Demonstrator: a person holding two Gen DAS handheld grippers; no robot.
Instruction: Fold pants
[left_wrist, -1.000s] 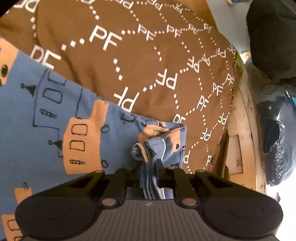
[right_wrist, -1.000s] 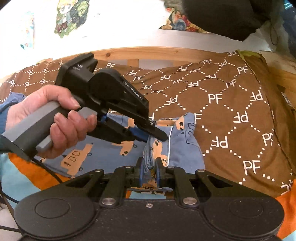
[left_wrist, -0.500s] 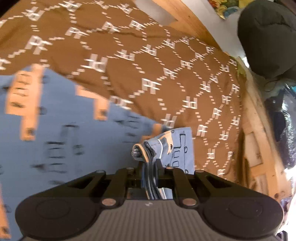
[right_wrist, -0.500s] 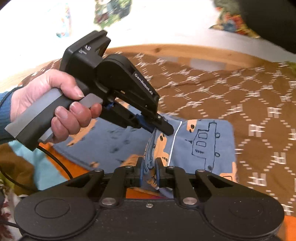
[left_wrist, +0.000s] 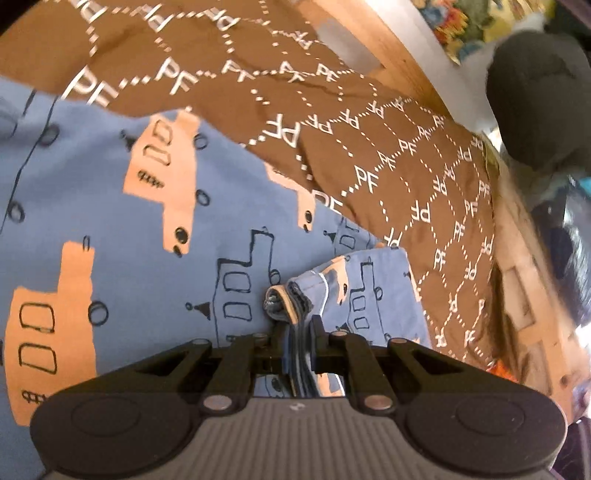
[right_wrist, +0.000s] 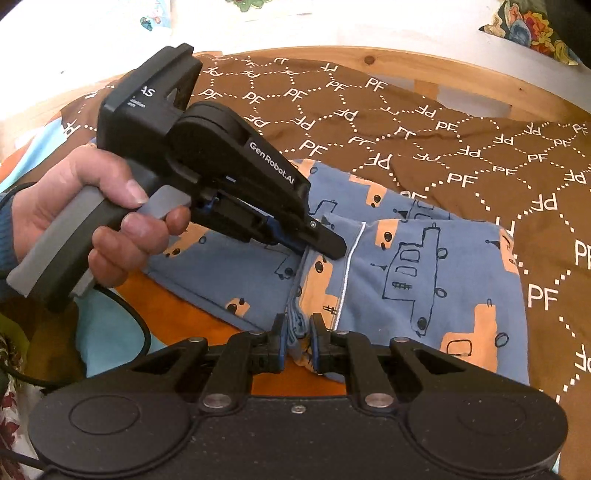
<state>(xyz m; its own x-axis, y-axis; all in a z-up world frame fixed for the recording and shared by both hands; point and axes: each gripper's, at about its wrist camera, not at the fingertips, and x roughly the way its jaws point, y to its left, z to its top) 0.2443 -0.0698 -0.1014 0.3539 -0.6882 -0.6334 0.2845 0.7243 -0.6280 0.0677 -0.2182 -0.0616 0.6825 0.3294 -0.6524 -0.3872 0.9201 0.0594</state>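
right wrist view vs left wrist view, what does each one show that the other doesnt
Only the right wrist view shows the hand holding the left gripper from outside, plus the right gripper shut on the pants. Only the left wrist view shows a dark rounded object beyond the bed's wooden frame. Both show the blue pants pinched at a bunched edge on the brown PF-print cover.

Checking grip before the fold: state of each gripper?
Left gripper: shut on pants edge.
Right gripper: shut on pants edge.

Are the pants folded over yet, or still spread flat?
Partly folded. One section of the pants lies doubled over the rest, and both grippers, left and right, pinch bunched layers at the edge.
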